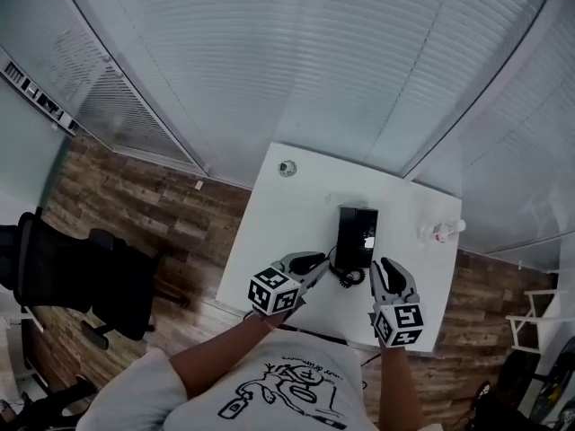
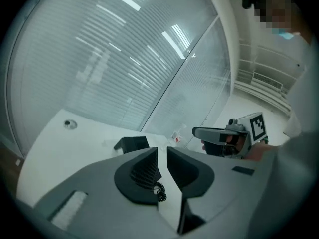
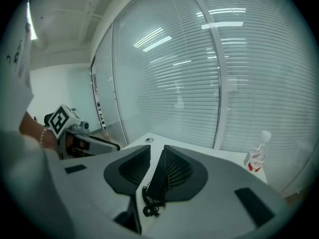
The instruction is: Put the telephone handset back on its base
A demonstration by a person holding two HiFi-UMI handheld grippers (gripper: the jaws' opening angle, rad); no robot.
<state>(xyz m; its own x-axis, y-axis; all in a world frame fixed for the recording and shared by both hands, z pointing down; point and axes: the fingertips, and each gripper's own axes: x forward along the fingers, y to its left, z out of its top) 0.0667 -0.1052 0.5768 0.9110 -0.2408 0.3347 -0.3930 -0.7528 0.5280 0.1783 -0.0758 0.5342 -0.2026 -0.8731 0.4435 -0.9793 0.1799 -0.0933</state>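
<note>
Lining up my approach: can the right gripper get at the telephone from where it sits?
Likely yes. The telephone lies just ahead of the right gripper with nothing between them; only the coiled cord lies nearby. Its jaws would need to open wider.

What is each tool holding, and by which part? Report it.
Nothing is held. The left tool and the right tool each have jaws a slit apart with nothing between; the telephone lies untouched on the table.
</note>
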